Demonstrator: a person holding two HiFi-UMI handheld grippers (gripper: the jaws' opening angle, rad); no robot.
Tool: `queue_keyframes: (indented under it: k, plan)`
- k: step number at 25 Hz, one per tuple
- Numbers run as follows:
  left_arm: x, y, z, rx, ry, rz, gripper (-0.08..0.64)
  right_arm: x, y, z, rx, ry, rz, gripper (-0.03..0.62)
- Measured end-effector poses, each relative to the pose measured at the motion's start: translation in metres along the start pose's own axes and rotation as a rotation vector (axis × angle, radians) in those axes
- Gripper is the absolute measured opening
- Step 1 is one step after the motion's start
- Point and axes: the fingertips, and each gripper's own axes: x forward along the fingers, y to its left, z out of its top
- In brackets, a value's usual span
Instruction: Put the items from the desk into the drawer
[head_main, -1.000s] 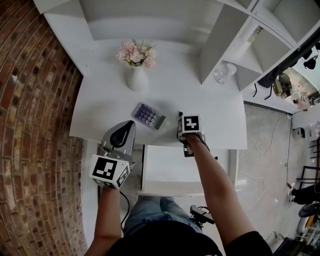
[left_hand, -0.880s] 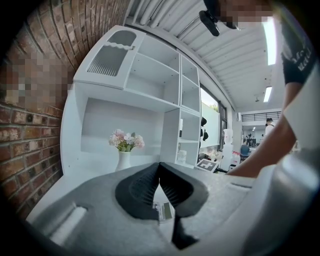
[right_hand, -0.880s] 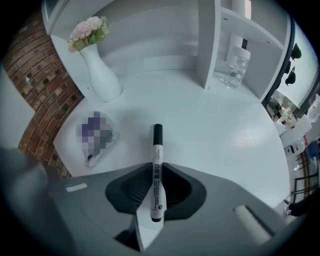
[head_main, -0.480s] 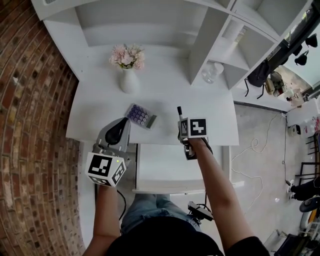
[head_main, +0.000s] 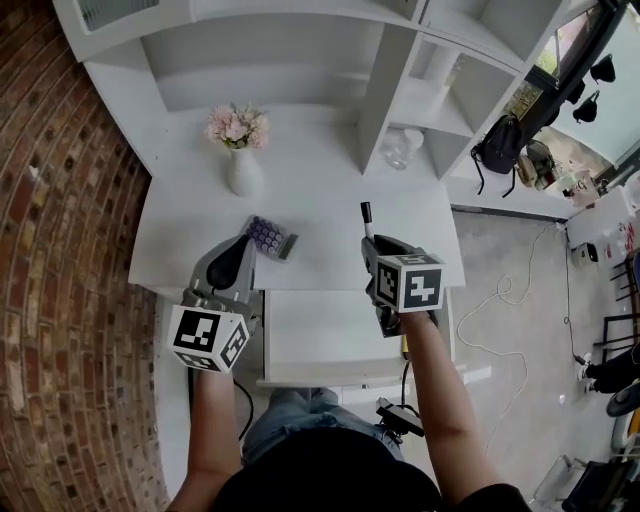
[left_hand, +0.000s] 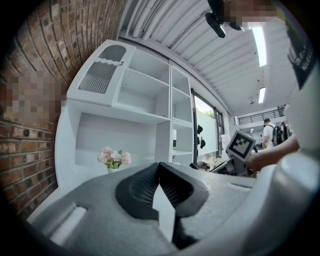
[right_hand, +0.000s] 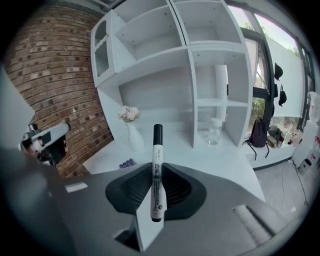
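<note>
The right gripper (head_main: 372, 243), at the lower centre-right of the head view, is clamped on a white marker pen with a black cap (right_hand: 156, 172); the cap projects beyond the jaws, over the front of the white desk (head_main: 330, 190). The left gripper (head_main: 243, 250), at lower left, has its jaws together on nothing; a grey calculator with purple keys (head_main: 268, 237), possibly a keypad, lies just beyond it; the white drawer (head_main: 315, 330) stands open below the desk edge.
</note>
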Motion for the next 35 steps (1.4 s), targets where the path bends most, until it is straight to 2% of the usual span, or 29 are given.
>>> queue_keyframes:
  k: [3, 7, 14, 20, 31, 35]
  plan:
    - [0.0, -0.006, 0.006, 0.009, -0.014, -0.01, -0.002, -0.023, 0.006, 0.014, -0.051, -0.095, 0.0, 0.08]
    - [0.0, -0.013, 0.01, 0.013, -0.025, -0.024, -0.002, -0.045, 0.009, 0.016, -0.055, -0.16, -0.022, 0.08]
    - [0.001, -0.023, 0.004, 0.007, -0.012, -0.042, -0.002, -0.069, 0.005, -0.014, -0.021, -0.159, -0.044, 0.08]
    - [0.002, -0.035, -0.012, 0.0, 0.024, -0.065, -0.002, -0.062, -0.01, -0.073, 0.036, -0.063, -0.074, 0.08]
    - [-0.005, -0.039, -0.051, -0.045, 0.096, -0.075, -0.002, -0.025, -0.012, -0.205, 0.157, 0.233, -0.074, 0.08]
    - [-0.006, -0.042, -0.069, -0.067, 0.127, -0.08, -0.002, -0.007, -0.017, -0.244, 0.246, 0.322, -0.061, 0.08]
